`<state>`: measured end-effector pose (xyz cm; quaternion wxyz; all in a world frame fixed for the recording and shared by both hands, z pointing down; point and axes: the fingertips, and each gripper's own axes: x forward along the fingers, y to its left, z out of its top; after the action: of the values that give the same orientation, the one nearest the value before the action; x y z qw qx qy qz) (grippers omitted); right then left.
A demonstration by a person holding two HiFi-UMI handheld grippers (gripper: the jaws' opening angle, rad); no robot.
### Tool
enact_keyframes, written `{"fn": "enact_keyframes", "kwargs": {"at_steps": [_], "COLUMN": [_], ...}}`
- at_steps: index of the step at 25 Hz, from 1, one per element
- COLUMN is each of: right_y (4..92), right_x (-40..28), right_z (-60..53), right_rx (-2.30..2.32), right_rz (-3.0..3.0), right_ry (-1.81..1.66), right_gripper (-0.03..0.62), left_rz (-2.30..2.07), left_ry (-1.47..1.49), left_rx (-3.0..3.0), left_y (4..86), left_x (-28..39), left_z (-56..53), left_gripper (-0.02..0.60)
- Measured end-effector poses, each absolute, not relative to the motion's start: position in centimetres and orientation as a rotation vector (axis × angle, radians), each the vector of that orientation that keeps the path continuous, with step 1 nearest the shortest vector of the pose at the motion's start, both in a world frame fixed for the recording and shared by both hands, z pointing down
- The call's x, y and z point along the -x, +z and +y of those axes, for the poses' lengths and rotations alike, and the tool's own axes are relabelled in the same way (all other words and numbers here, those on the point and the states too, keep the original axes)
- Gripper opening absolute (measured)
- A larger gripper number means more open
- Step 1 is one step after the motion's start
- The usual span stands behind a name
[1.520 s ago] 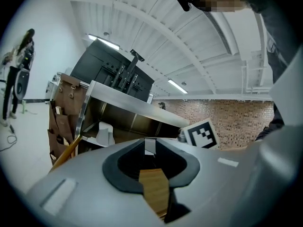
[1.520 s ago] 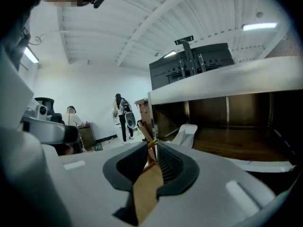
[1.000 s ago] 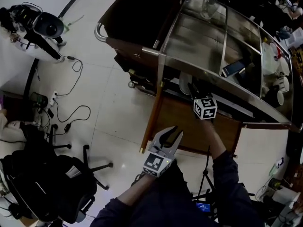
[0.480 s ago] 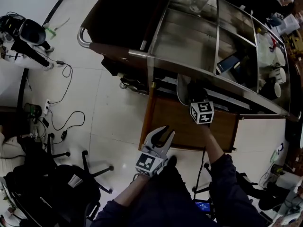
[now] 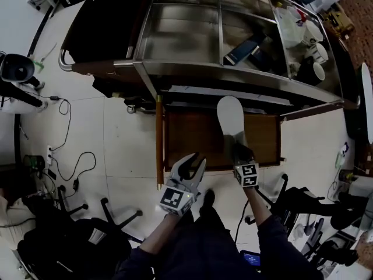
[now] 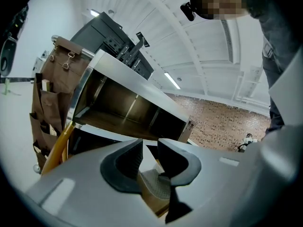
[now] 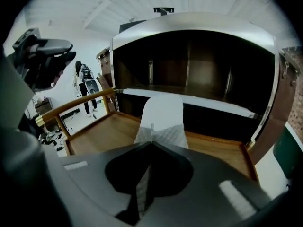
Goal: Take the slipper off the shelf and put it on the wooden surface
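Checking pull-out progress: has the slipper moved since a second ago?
Yes. The slipper, clamped in the right claw, has come out from under the steel shelf toward the person, over the wooden surface.

Head view dim; pale floor [image 5: 116,139] bright; shelf [image 7: 189,65] interior shadowed; fisheye bending, black corners.

The wooden surface [image 5: 189,142] is taken as reference. Its left half is left bare and may be entered from the near edge. Its middle-right is blocked by the slipper [image 5: 231,116]. Its far edge is overhung by the metal shelf [image 5: 180,39]. Its left side is closed by a raised wooden rail [image 5: 158,139].
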<state>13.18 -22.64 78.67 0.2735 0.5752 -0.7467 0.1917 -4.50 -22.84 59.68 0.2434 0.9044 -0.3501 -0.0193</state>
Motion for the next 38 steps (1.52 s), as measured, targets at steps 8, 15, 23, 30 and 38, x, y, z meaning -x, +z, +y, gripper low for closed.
{"fn": "enact_keyframes", "kwargs": {"at_steps": [8,15,23,30,38], "right_y": [82.9,73.9,63.2,57.9,53.6], "right_x": [-14.8,-13.4,-13.5,-12.8,-13.7], "right_z": [-20.1,-14.3,-4.3,3.0,7.6], "right_rx": [-1.587,-1.648,-1.633,-1.609,-1.67], "right_rz": [-1.932,-2.115,-2.345,-2.473,-2.53], "right_ry": [0.701,0.639,0.498,0.448,0.343], "right_gripper": [0.019,0.052,0.017,0.0,0.0], "left_rz": [-0.906,-0.963,-1.055,-1.06,-1.009], "left_ry": [0.011,0.003,-0.024,-0.056,0.0], "left_rx": [-2.48,-2.557,-2.53,-2.488,-2.558], "left_y": [59.9,56.6,54.2,53.6,53.1], "left_x": [1.9,0.2,-1.9,-3.5,-6.1], "left_z": [-18.2,-12.9,-2.4,5.8,9.2], "left_gripper": [0.1,0.1,0.098,0.083,0.029]}}
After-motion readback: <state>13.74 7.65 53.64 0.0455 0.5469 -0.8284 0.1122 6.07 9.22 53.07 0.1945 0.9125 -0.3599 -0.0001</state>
